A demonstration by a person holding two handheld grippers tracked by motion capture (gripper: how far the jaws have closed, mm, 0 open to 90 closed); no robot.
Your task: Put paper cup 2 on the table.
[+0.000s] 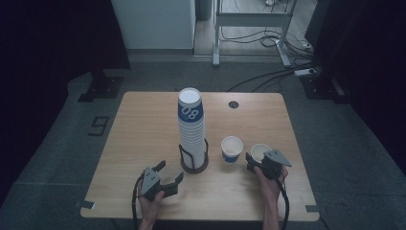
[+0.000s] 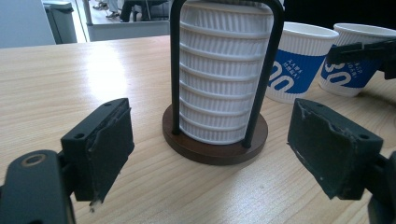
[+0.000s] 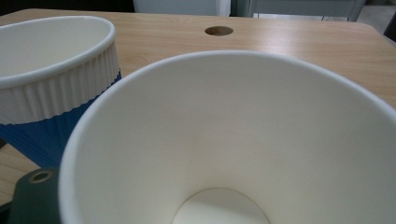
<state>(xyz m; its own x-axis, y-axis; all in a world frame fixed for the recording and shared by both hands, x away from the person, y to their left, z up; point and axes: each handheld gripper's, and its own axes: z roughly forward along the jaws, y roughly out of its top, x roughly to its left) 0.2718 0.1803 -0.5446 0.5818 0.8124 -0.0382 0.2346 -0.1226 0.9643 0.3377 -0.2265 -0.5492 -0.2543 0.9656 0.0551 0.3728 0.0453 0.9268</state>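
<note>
A tall stack of ribbed white-and-blue paper cups (image 1: 191, 125) stands in a black wire holder on a round brown base (image 2: 212, 151) at the table's middle. Two single cups stand to its right: one (image 1: 231, 149) alone, the other (image 1: 259, 152) at my right gripper (image 1: 256, 162). Its interior (image 3: 243, 140) looms close in the right gripper view, with one dark finger (image 3: 37, 198) outside its wall at lower left. The other finger is hidden, so the grip is unclear. My left gripper (image 1: 171, 171) rests open just in front of the holder, pads (image 2: 100, 149) wide apart and holding nothing.
The wooden table (image 1: 143, 124) has a round cable hole (image 1: 233, 104) at its back edge. Tape marks sit at the front corners. A white frame and cables lie on the floor beyond.
</note>
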